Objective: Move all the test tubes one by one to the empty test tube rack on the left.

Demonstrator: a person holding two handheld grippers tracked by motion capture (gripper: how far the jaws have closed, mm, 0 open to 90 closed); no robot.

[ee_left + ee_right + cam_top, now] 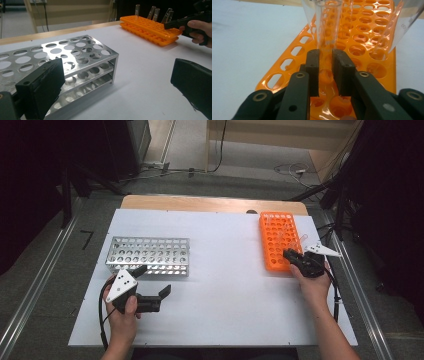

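An orange tube rack lies at the right of the white table, with clear test tubes leaning in its holes. My right gripper is at the rack's near end. In the right gripper view its jaws stand close together on either side of a clear test tube that rises from the orange rack. A silver metal rack with empty holes stands at the left. My left gripper hovers just in front of it, jaws wide open and nothing between them.
The white board covers the table, with bare room in the middle between the racks. In the left gripper view the silver rack is close at the left, and the other hand with its gripper is by the orange rack.
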